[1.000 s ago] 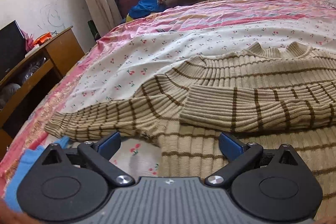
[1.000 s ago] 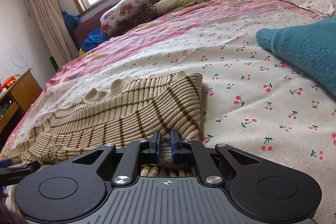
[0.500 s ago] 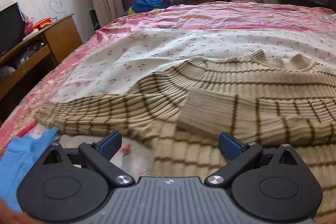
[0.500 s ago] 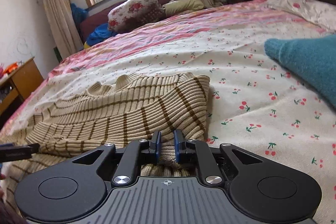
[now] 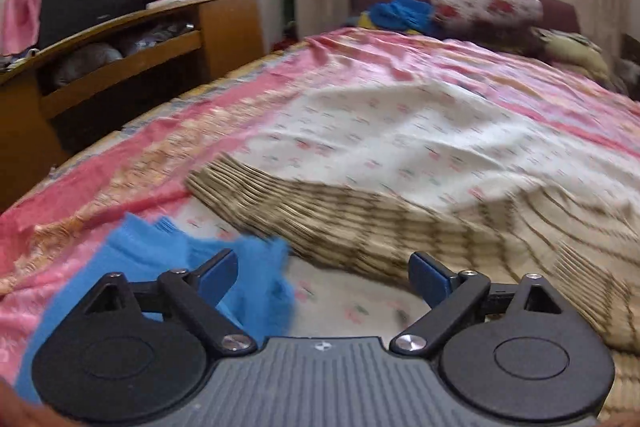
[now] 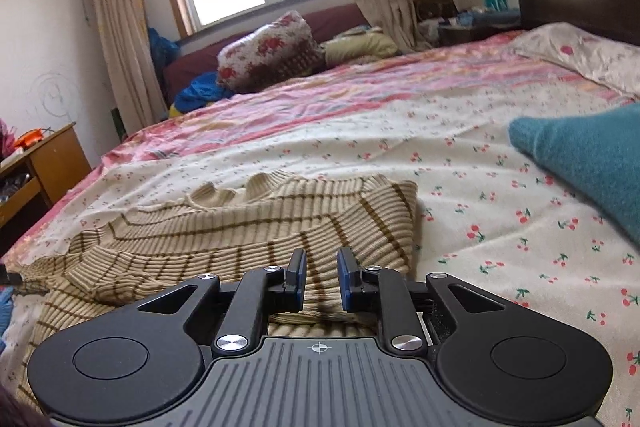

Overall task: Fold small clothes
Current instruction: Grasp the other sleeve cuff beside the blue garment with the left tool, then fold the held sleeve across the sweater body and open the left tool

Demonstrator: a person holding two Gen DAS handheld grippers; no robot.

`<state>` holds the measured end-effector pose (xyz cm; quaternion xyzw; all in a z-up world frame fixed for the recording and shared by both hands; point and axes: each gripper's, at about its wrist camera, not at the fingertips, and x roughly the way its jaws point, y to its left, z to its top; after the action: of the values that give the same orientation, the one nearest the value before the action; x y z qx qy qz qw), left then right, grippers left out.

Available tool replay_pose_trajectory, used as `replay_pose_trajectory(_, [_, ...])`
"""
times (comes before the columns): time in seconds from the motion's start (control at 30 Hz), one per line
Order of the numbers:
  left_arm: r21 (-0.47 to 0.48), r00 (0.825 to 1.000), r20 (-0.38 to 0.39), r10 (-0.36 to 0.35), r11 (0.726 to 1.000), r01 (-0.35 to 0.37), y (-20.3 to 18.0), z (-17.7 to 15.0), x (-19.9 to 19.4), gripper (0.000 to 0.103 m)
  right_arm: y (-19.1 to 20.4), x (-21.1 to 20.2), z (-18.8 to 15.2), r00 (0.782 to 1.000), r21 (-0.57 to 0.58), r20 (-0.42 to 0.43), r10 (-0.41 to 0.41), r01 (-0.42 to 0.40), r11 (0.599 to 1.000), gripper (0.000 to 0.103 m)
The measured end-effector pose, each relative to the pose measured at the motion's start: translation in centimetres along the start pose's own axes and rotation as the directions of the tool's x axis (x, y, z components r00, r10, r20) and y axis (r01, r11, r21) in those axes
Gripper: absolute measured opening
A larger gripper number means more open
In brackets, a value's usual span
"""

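Bedroom, bed [image 6: 460, 131] under cherry-print sheet with pink border. Striped beige sweater [image 6: 248, 227] lies flat on sheet, one sleeve folded across body. Right gripper [image 6: 321, 277] low over sweater's near edge, fingers just been opening, narrow gap, knit below them, not pinched. Left gripper [image 5: 322, 273] over bare sheet beside other sleeve [image 5: 320, 223], fingers wide apart, empty, just closed slightly. Blue cloth [image 5: 168, 267] under left finger. Teal knit [image 6: 584, 155] far right.

Left view swings off the sweater body; right jaws part.
Left gripper [image 5: 322, 273] now faces the outstretched sleeve [image 5: 320, 219] and blue cloth [image 5: 168, 259] at lower left, its jaws narrowing slightly, empty. Right gripper [image 6: 322, 277] jaws have just been opening over the striped sweater [image 6: 248, 227], pads clear of the knit.
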<state>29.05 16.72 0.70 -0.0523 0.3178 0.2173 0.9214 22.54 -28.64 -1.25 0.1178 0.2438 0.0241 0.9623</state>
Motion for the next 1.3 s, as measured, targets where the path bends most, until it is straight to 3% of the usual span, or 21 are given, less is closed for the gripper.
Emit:
replay_pose_trajectory(0.13, [-0.077, 1.0, -0.017, 0.01, 0.997, -0.011, 2.0, 1.8, 2.2, 0.093, 0.5, 0.2, -0.2, 1.0, -0.017, -0.006, 0.01, -0.01, 1.0, 0.019])
replay_pose_trajectory(0.33, [-0.182, 0.998, -0.068, -0.015, 0.983, 0.003, 3.8, 3.4, 5.0, 0.079, 1.5, 0.2, -0.7, 0.999, -0.038, -0.006, 0.038, -0.038, 0.999, 0.019])
replay_pose_trajectory(0.47, [-0.252, 0.996, -0.092, 0.002, 0.967, -0.025, 5.8, 4.0, 6.5, 0.073, 2.3, 0.2, -1.0, 0.998, -0.057, -0.008, 0.061, -0.061, 0.997, 0.019])
replay_pose_trajectory(0.83, [-0.452, 0.981, -0.169, -0.092, 0.892, 0.006, 9.3, 3.0, 10.7, 0.066, 3.6, 0.6, -2.1, 0.995, -0.093, -0.045, 0.091, -0.095, 0.991, 0.019])
replay_pose_trajectory(1.0, [-0.422, 0.976, -0.171, -0.132, 0.905, 0.049, 8.0, 3.6, 11.3, 0.066, 3.8, 0.9, -2.3, 0.994, -0.102, -0.053, 0.091, -0.096, 0.99, 0.019])
replay_pose_trajectory(1.1, [-0.351, 0.974, -0.204, -0.101, 0.936, 0.024, 6.6, 4.0, 11.7, 0.066, 3.8, 0.9, -2.4, 0.994, -0.097, -0.055, 0.093, -0.098, 0.99, 0.019])
replay_pose_trajectory(1.17, [-0.344, 0.975, -0.203, -0.088, 0.939, 0.013, 6.5, 4.1, 11.6, 0.065, 3.7, 1.0, -2.3, 0.994, -0.092, -0.056, 0.094, -0.099, 0.991, 0.019])
replay_pose_trajectory(1.3, [-0.418, 0.979, -0.17, -0.114, 0.908, 0.033, 7.5, 3.6, 11.0, 0.035, 3.6, 0.9, -2.2, 0.994, -0.083, -0.056, 0.099, -0.103, 0.991, 0.019])
